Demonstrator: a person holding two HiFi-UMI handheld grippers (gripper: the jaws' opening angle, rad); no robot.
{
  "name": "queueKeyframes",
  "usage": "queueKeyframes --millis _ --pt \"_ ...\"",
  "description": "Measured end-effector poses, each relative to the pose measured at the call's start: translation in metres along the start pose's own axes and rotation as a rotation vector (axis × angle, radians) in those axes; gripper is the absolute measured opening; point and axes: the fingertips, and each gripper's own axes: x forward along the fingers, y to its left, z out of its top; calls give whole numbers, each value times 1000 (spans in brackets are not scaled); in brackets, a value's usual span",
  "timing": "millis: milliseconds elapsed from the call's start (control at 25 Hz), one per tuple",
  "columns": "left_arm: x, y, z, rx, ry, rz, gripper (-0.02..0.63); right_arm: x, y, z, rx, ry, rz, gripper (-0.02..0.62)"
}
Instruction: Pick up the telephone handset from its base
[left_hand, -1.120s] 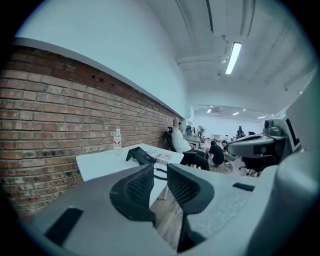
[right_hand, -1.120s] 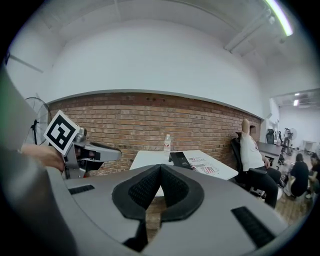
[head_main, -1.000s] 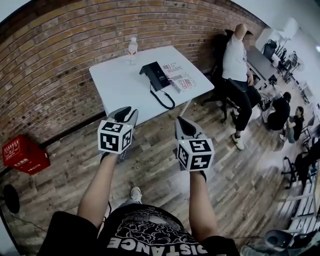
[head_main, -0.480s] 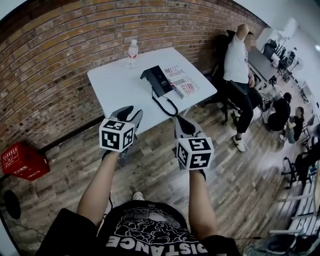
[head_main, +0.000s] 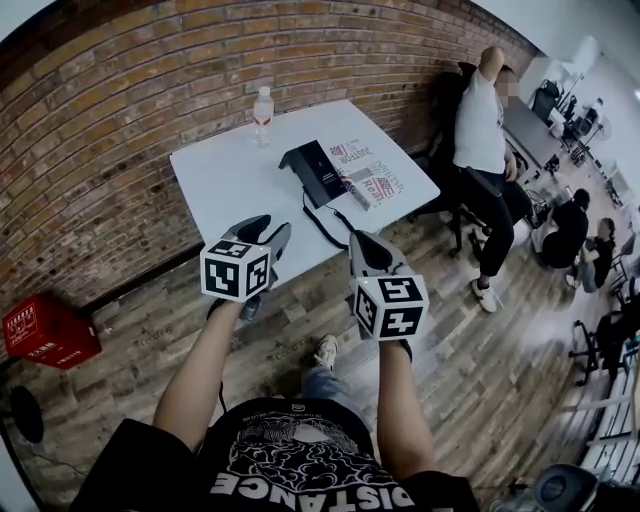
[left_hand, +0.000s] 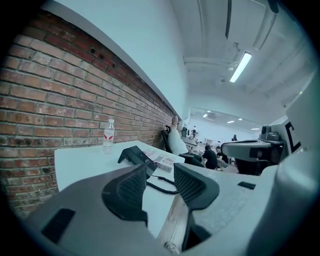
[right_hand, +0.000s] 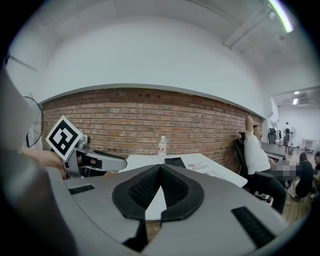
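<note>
The left tongs (head_main: 268, 228) (left_hand: 161, 172) have jaws that stand apart and are opening, with nothing between the pads. The right tongs (head_main: 362, 242) (right_hand: 160, 168) are closed tip to tip and hold nothing. Both are held out over the wooden floor (head_main: 300, 320), short of the near edge of the one white counter (head_main: 220, 180).

On that counter lies one black telephone. Its telephone handset (head_main: 300, 168) rests on the base (head_main: 326, 172), well apart from both tongs, and one coiled cord (head_main: 325, 218) loops over the counter's edge. One clear water bottle (head_main: 263, 103) stands upright near the brick wall (head_main: 120, 90), and printed papers (head_main: 372, 178) lie just beside the base.

Only the head view shows the one red crate (head_main: 48, 332) on the floor by the wall. The left gripper view alone shows the ceiling light strip (left_hand: 241, 66). The right gripper view catches the left tongs' marker cube (right_hand: 63, 138). One person (head_main: 488, 130) sits in a chair past the counter; others farther off are too small to count.
</note>
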Motion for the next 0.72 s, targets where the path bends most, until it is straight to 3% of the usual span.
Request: queueKeyframes --millis 360,720 --pt "77 21 10 -89 12 -23 160 73 -47 9 -5 -7 68 0" --pt "161 62 8 -234 40 1 160 155 -89 16 -36 27 183 0"
